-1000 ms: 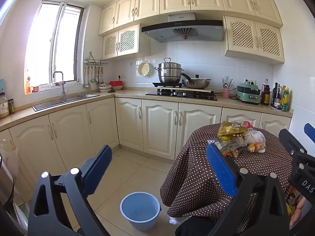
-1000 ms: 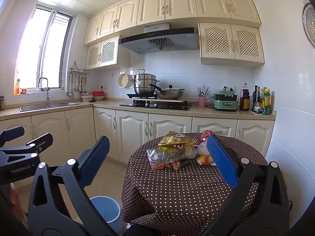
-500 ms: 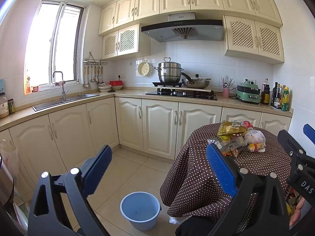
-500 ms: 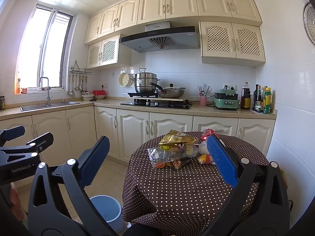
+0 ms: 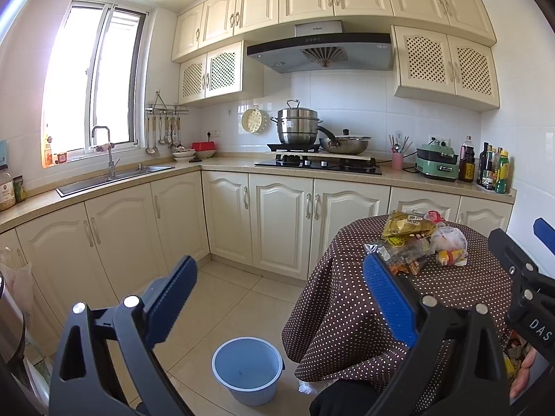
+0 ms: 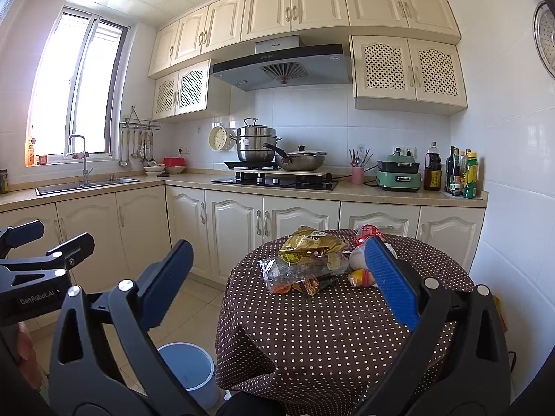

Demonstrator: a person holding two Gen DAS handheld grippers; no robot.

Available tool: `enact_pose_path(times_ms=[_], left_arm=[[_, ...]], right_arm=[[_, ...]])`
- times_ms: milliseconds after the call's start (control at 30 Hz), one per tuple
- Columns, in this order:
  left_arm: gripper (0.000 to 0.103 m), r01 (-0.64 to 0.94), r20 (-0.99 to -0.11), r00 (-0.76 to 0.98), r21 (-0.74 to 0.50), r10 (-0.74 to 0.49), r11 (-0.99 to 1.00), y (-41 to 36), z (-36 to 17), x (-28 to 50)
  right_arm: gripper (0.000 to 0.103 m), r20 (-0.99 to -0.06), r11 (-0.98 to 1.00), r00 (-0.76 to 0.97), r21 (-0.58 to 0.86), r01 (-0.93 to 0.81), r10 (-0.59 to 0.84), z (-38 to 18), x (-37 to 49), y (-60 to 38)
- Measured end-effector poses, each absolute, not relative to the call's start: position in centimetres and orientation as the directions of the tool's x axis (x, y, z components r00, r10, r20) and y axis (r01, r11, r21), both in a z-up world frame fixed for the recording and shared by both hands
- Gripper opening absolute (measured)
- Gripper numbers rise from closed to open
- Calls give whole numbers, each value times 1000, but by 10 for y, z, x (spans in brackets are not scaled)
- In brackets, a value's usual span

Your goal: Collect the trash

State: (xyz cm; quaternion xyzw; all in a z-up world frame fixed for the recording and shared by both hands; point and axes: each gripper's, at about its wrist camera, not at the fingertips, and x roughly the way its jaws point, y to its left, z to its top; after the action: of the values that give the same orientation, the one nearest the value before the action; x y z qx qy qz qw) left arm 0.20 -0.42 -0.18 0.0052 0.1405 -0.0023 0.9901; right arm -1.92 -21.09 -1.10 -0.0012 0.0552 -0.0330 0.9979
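A pile of trash lies on a round table with a brown dotted cloth (image 6: 333,332): a yellow snack bag (image 6: 310,241), a clear wrapper (image 6: 298,272), a white plastic bag (image 5: 449,239) and a red can (image 6: 367,232). A light blue bin (image 5: 247,372) stands on the floor left of the table; it also shows in the right wrist view (image 6: 189,371). My left gripper (image 5: 277,294) is open and empty, above the floor and bin. My right gripper (image 6: 277,270) is open and empty, short of the trash pile.
Cream cabinets and a counter (image 5: 222,166) run along the back and left walls, with a sink (image 5: 111,176), a hob with pots (image 5: 312,138) and bottles (image 5: 492,173). The tiled floor (image 5: 222,298) lies between cabinets and table. A white wall (image 6: 513,208) stands right of the table.
The right wrist view has crept slightly forward and up; the table sits a little lower in it. The left gripper has barely moved. Both stay open.
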Motion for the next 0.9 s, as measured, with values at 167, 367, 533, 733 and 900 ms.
enact_pose_path(times_ms=[167,367,533,733,900], left_arm=[[95,7,-279,960,10,-4,1000,-4,-2,2],[95,7,-279,960,10,-4,1000,-4,-2,2],[95,7,-280,960,11,-4,1000,-5,-6,1],[95,7,-283,959,13,-4,1000,-7,-9,1],[95,7,-283,959,13,-3,1000,-7,-9,1]], right_arm=[[97,-111,998,992,-6,66,-66,-11,-19,-211],[97,-122,998,990,-4,69,-69,-11,-18,-212],[97,-123,998,990,-4,69,-69,-12,-18,-213],[97,-129,998,989,-4,70,-70,-12,-15,-215],[97,-130,997,989,-4,71,-71,-13,-15,-215]])
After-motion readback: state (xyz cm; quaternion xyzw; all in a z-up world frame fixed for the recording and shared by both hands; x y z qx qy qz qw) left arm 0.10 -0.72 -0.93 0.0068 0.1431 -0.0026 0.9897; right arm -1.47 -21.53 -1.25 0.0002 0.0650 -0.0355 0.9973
